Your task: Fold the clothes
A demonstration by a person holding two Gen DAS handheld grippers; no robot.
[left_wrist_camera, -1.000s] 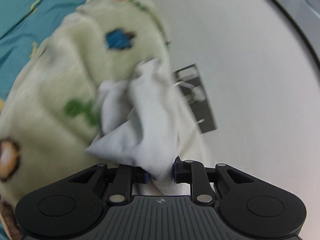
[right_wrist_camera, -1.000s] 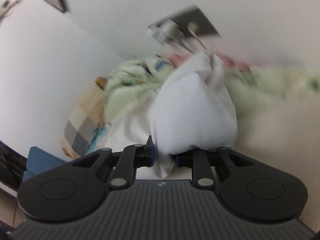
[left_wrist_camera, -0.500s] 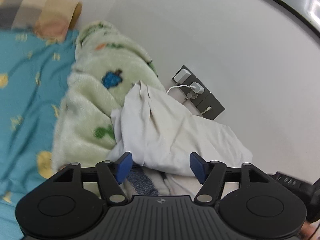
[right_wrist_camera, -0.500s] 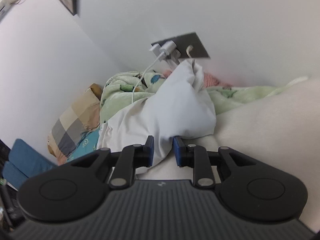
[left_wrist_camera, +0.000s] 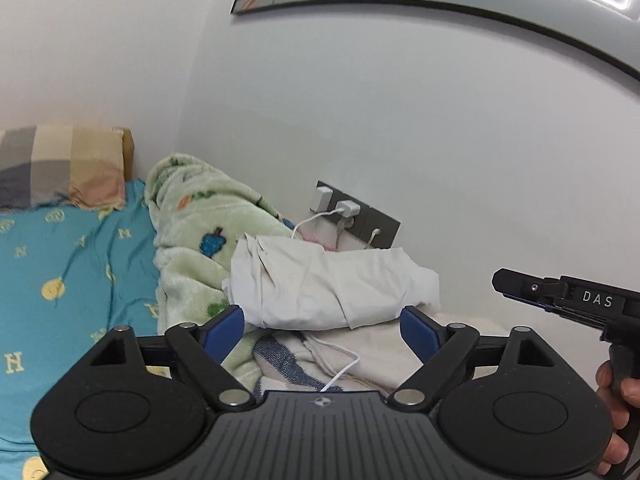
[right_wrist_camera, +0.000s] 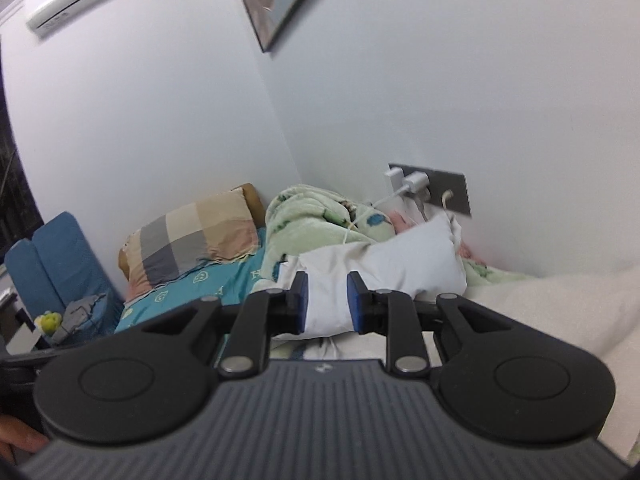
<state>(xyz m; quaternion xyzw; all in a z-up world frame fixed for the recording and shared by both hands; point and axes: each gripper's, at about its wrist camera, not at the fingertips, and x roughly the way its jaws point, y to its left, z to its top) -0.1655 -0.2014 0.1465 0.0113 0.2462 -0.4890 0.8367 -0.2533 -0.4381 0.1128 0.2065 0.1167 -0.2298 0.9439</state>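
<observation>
A folded white garment point(left_wrist_camera: 332, 284) lies on a pile of clothes against the wall, beside a green fleece blanket point(left_wrist_camera: 188, 240). It also shows in the right wrist view point(right_wrist_camera: 400, 268). My left gripper point(left_wrist_camera: 322, 330) is open wide, pulled back just in front of the garment and empty. My right gripper point(right_wrist_camera: 327, 304) is open partway, with the garment's near end seen between its jaws but free of them. The right gripper also shows in the left wrist view point(left_wrist_camera: 516, 286), to the right of the garment.
A cream towel and a blue-striped cloth point(left_wrist_camera: 280, 356) lie under the garment. A wall socket point(left_wrist_camera: 360, 216) with chargers and white cables is behind it. A checked pillow point(right_wrist_camera: 192, 240) lies on the turquoise sheet point(left_wrist_camera: 60, 272). A cream blanket point(right_wrist_camera: 560, 304) lies to the right.
Both grippers let go of the white garment and drew back from it. The left opened first and wide, the right just now. The garment now rests on the pile.
</observation>
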